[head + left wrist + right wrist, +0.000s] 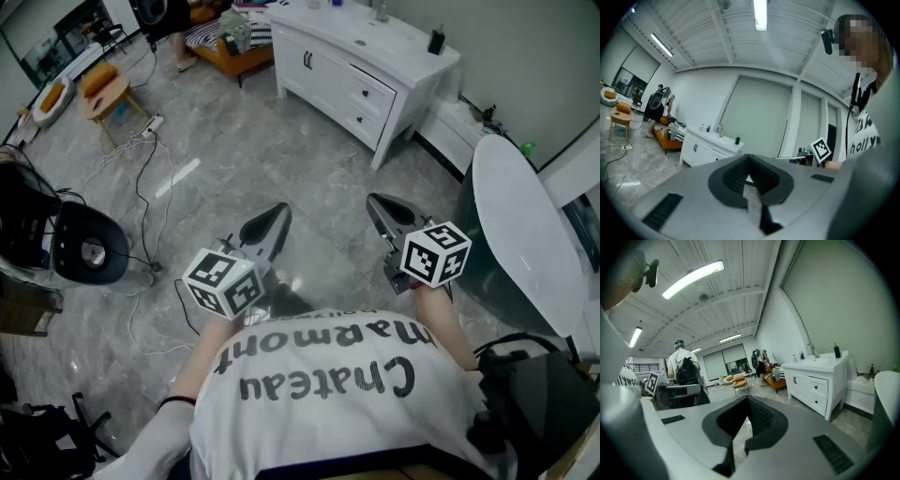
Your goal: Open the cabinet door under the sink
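Observation:
The white vanity cabinet [347, 80] with a sink on top stands against the far wall, several steps ahead of me. Its door [307, 61] with two dark handles is closed, and two drawers sit to its right. The left gripper view shows the cabinet [705, 150] small at the left; the right gripper view has it [813, 383] at the right. My left gripper [272, 223] and right gripper [380, 204] are held side by side in front of my chest, over bare floor. Both [749, 176] [747, 416] are shut with nothing between the pads, far from the door.
A white oval tub or table [525, 225] stands close on my right. Cables [150, 178] trail over the grey floor at the left, near a black round device [84, 248]. A wooden stool [103, 89] and orange sofa [234, 52] stand further back. Another person [682, 364] stands behind.

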A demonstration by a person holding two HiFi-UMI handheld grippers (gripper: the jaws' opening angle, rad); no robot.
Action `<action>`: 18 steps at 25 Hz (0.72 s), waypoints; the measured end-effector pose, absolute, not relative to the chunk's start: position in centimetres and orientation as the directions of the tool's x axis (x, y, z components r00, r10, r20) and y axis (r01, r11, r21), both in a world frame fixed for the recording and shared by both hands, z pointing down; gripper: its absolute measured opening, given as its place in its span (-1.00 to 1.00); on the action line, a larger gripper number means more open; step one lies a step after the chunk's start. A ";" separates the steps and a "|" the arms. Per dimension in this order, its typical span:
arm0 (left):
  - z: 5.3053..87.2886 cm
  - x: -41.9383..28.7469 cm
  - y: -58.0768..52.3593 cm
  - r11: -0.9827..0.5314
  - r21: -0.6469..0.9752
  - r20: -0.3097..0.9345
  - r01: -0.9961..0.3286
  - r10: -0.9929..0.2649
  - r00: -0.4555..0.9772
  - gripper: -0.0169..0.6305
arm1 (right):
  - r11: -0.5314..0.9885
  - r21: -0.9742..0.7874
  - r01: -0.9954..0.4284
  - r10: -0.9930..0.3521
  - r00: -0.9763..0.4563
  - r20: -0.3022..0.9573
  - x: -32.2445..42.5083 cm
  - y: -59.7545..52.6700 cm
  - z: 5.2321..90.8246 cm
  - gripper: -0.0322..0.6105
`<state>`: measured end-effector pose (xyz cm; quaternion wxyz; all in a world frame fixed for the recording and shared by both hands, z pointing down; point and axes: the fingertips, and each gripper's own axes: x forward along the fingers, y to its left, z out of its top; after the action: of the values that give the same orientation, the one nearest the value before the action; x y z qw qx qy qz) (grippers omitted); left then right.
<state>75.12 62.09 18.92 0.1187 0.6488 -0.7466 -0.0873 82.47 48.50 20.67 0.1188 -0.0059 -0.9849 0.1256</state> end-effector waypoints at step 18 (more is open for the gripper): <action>19.3 74.3 62.0 0.150 0.303 0.062 -0.941 -0.989 -0.138 -0.92 | 0.956 -0.293 -0.012 0.058 -0.972 0.229 82.2 48.5 21.1 -0.89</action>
<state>74.32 61.96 19.30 0.1240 0.6449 -0.7480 -0.0959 82.17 48.49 21.11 0.1183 -0.0117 -0.9818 0.1480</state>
